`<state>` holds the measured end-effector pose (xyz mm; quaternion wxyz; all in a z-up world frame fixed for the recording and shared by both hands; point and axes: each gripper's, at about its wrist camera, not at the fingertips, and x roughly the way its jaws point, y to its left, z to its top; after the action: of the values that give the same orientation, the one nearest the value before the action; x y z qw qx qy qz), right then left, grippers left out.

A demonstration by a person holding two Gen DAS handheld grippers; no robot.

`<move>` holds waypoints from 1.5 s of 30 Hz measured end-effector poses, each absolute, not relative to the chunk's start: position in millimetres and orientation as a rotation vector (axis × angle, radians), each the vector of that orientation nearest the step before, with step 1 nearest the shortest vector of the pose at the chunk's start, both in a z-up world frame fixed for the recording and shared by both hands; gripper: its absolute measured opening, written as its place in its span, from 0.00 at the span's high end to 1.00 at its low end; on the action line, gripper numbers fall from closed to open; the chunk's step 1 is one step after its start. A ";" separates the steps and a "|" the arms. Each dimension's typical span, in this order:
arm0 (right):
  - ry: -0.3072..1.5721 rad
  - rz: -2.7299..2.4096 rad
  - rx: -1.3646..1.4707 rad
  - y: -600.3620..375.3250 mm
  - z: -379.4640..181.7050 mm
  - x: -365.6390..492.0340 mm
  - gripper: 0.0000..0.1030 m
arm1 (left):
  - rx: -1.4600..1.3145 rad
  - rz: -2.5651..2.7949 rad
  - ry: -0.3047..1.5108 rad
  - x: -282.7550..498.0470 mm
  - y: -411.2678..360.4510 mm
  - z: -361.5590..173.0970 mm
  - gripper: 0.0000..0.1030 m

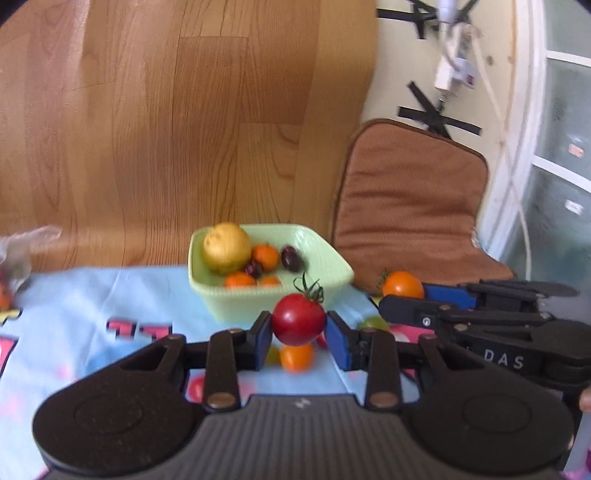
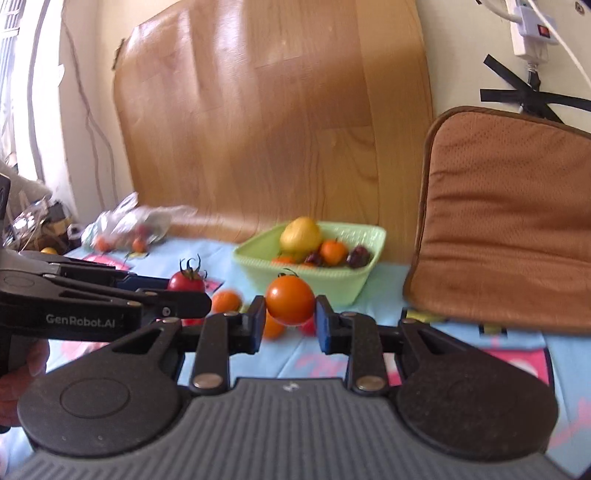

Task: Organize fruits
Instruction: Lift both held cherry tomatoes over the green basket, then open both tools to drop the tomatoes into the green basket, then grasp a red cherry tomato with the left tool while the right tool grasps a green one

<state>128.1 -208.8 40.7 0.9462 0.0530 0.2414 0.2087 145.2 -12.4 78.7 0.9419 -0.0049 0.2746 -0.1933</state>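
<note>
Both claws are up off the counter, each clenched on a small tomato. The left claw (image 1: 299,334) grips a red tomato (image 1: 298,319) with its green stalk pointing up, the blue pads pressed to either side of it. The right claw (image 2: 290,321) is clamped the same way on an orange tomato (image 2: 290,300). They hang side by side, the right one just beside and slightly ahead of the left.

Straight ahead of both sits the pale green basket (image 1: 325,280), on a light blue cloth (image 1: 92,295) printed with pink shapes. Inside it lie a yellow fruit (image 1: 226,248), several orange tomatoes (image 1: 265,256) and a couple of dark cherries (image 1: 291,258). Nothing stands between the held tomatoes and the basket's near rim.

Below the claws, loose fruit lies on the cloth: another orange tomato (image 1: 296,356) directly under the red one, and a greenish one (image 1: 373,323) off to the right. Further left, against the upright wooden board (image 2: 273,122), lies a crumpled clear plastic bag (image 2: 129,225) with more small tomatoes in it.

To the basket's right a brown cushion (image 2: 506,218) leans up against the wall, its lower edge resting on the cloth, close to the basket's corner. Black tape crosses (image 1: 437,118) and a white power strip (image 2: 530,33) are fixed on the wall behind it.
</note>
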 end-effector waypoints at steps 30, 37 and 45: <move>0.636 0.623 -0.172 -203.2 -3.8 183.4 0.69 | 0.251 -0.541 0.644 182.7 -42.3 30.9 0.59; 0.663 0.655 -0.222 -197.2 -17.9 198.8 0.69 | 0.278 -0.575 0.661 188.8 -43.5 29.8 0.58; 0.644 0.624 -0.201 -204.2 -13.5 189.3 0.92 | 0.312 -0.588 0.644 177.1 -50.8 29.3 0.57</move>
<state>189.3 -204.2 -13.5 0.8962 -0.0969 0.3110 0.3012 177.1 -50.8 29.3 0.8947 0.1507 0.3105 -0.2836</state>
